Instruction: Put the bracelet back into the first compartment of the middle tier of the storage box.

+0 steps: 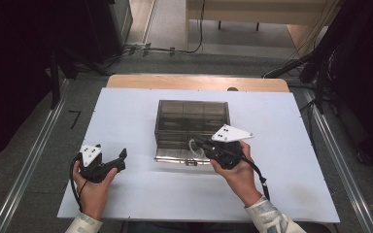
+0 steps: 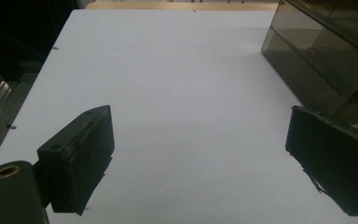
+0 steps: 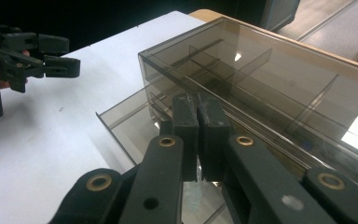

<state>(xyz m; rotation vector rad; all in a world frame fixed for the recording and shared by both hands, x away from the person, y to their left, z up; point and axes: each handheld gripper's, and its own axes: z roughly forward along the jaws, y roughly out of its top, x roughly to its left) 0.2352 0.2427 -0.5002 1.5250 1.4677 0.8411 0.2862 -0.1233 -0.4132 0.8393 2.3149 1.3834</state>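
Meanwhile, right hand-held gripper [image 3: 196,109] (jaws pressed together) reaches over smoky box [image 3: 261,88].

No legible text, label, brand, number or sign: you are looking at nothing readable on any surface around either gripper you are holding.
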